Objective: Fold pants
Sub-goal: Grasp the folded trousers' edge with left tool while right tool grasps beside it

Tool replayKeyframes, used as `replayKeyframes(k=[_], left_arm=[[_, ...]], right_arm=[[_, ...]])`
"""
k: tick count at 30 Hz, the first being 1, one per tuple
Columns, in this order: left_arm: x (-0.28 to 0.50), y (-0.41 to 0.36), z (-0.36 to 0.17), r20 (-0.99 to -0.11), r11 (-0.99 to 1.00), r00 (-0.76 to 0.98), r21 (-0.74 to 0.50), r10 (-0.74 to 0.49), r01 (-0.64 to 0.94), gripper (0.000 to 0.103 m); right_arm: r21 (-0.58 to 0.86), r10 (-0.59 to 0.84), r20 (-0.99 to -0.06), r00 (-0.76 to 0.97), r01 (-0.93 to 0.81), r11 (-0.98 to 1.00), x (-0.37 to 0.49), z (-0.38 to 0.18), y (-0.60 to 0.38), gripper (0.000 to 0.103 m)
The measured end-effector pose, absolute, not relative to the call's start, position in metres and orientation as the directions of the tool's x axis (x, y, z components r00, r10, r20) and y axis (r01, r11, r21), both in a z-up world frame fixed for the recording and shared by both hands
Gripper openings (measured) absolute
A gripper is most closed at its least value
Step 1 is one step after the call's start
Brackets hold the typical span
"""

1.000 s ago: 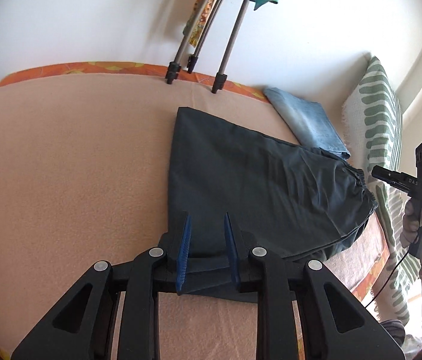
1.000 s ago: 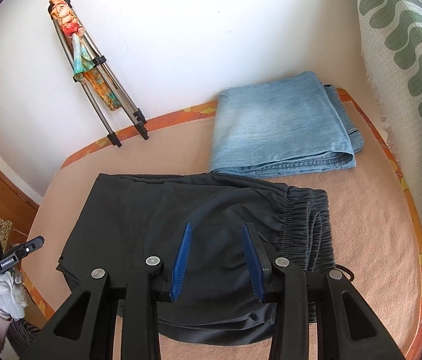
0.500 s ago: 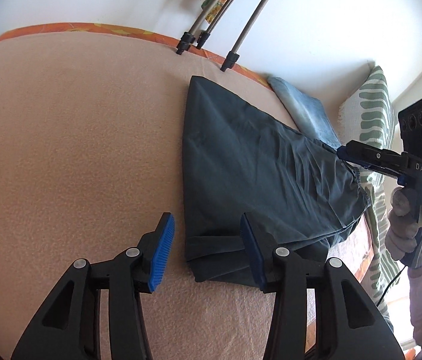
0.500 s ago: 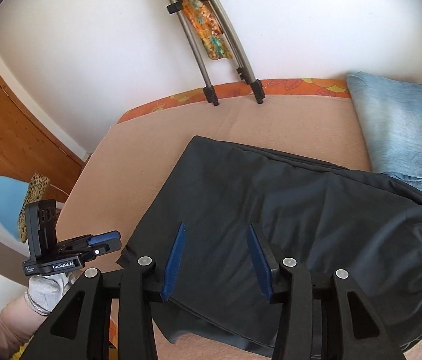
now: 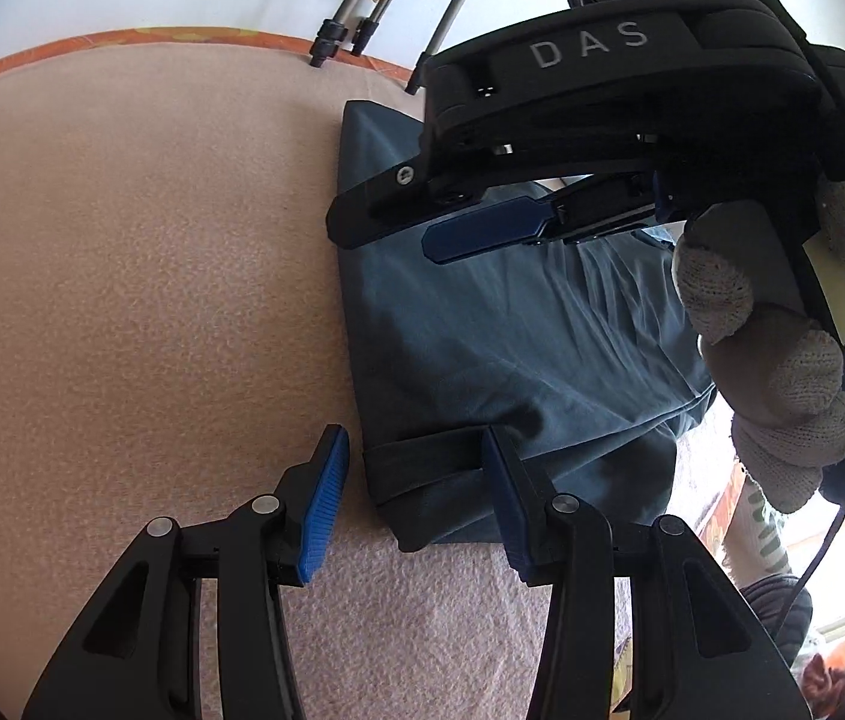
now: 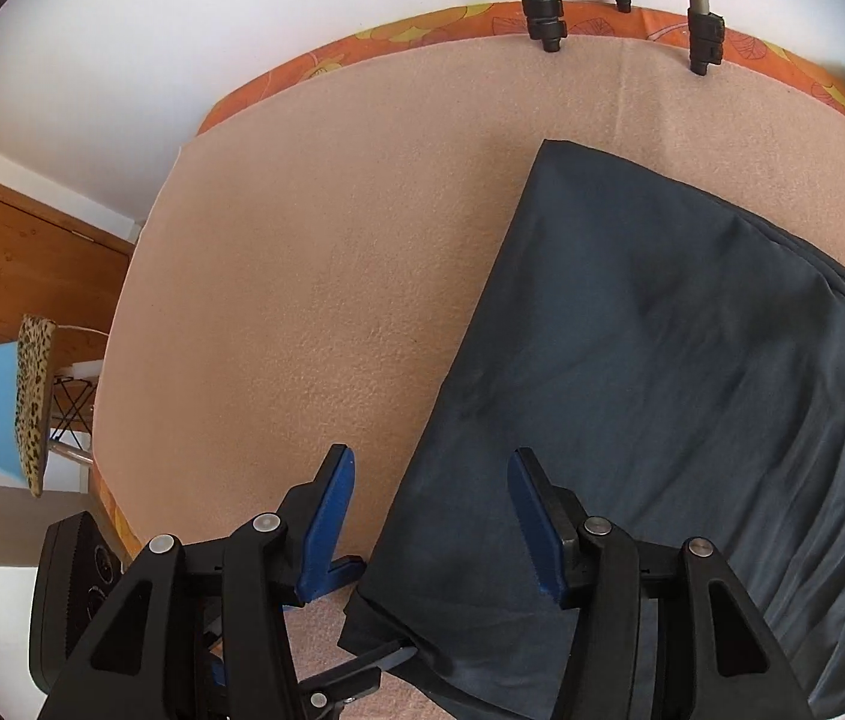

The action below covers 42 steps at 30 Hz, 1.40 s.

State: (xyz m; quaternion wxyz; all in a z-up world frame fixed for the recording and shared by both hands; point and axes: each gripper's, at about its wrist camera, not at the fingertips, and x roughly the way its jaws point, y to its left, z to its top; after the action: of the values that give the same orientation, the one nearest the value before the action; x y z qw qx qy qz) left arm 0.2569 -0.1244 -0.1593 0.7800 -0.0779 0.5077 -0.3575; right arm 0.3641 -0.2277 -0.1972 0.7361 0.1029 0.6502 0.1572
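From my left wrist, my left gripper is spread open astride the folded dark grey cotton pants' near corner. From my right wrist, my right gripper gapes over their left edge.

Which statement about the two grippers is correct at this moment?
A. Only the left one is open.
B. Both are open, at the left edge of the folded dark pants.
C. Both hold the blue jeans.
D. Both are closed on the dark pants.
B: the left gripper and the right gripper both show a wide gap between their blue pads, each straddling the edge of the dark pants.
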Motion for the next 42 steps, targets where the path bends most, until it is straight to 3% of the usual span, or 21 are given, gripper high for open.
replayKeyframes(k=[7, 12, 15, 19, 22, 24, 26, 28, 29, 30, 33, 37, 42], left_arm=[[0.247, -0.128, -0.157, -0.738, 0.730, 0.243, -0.455, -0.630, 0.510, 0.042], [0.244, -0.124, -0.151, -0.730, 0.738, 0.274, -0.442, -0.626, 0.509, 0.016], [0.234, -0.123, -0.142, -0.725, 0.740, 0.303, -0.409, -0.619, 0.533, 0.006], [0.205, -0.124, -0.132, -0.725, 0.717, 0.298, -0.371, -0.621, 0.590, 0.004], [0.189, -0.124, -0.131, -0.727, 0.704, 0.283, -0.370, -0.626, 0.606, 0.004], [0.185, -0.120, -0.126, -0.719, 0.708, 0.300, -0.366, -0.627, 0.604, 0.004], [0.185, -0.111, -0.121, -0.705, 0.714, 0.316, -0.379, -0.635, 0.589, 0.008], [0.194, -0.099, -0.120, -0.693, 0.723, 0.317, -0.426, -0.648, 0.544, 0.030], [0.198, -0.092, -0.121, -0.687, 0.732, 0.326, -0.448, -0.649, 0.513, 0.047], [0.205, -0.088, -0.125, -0.684, 0.745, 0.337, -0.470, -0.646, 0.473, 0.051], [0.229, -0.084, -0.140, -0.691, 0.745, 0.294, -0.552, -0.660, 0.375, 0.051], [0.243, -0.093, -0.162, -0.705, 0.747, 0.253, -0.595, -0.663, 0.297, 0.051], [0.242, -0.106, -0.157, -0.685, 0.729, 0.254, -0.621, -0.683, 0.287, 0.048]], right_arm=[[0.216, 0.221, -0.975, 0.037, -0.109, 0.970, 0.364, -0.215, -0.195, 0.051], [0.171, 0.176, -0.984, 0.038, -0.106, 0.979, 0.362, -0.220, -0.190, 0.046], [0.141, 0.148, -0.988, 0.049, -0.115, 0.983, 0.360, -0.221, -0.190, 0.034], [0.164, 0.170, -0.984, 0.046, -0.108, 0.981, 0.360, -0.220, -0.198, 0.026], [0.181, 0.187, -0.981, 0.044, -0.107, 0.978, 0.359, -0.219, -0.203, 0.027], [0.212, 0.217, -0.975, 0.040, -0.102, 0.972, 0.358, -0.218, -0.205, 0.033], [0.246, 0.251, -0.967, 0.036, -0.104, 0.964, 0.358, -0.215, -0.208, 0.035], [0.290, 0.298, -0.953, 0.054, -0.115, 0.950, 0.355, -0.204, -0.213, 0.034], [0.306, 0.316, -0.946, 0.078, -0.116, 0.945, 0.354, -0.197, -0.217, 0.034], [0.322, 0.333, -0.938, 0.097, -0.112, 0.940, 0.353, -0.190, -0.222, 0.034], [0.339, 0.350, -0.924, 0.152, -0.096, 0.936, 0.351, -0.174, -0.242, 0.035], [0.315, 0.328, -0.925, 0.191, -0.098, 0.944, 0.360, -0.162, -0.257, 0.048], [0.221, 0.240, -0.955, 0.172, -0.122, 0.968, 0.375, -0.167, -0.238, 0.050]])
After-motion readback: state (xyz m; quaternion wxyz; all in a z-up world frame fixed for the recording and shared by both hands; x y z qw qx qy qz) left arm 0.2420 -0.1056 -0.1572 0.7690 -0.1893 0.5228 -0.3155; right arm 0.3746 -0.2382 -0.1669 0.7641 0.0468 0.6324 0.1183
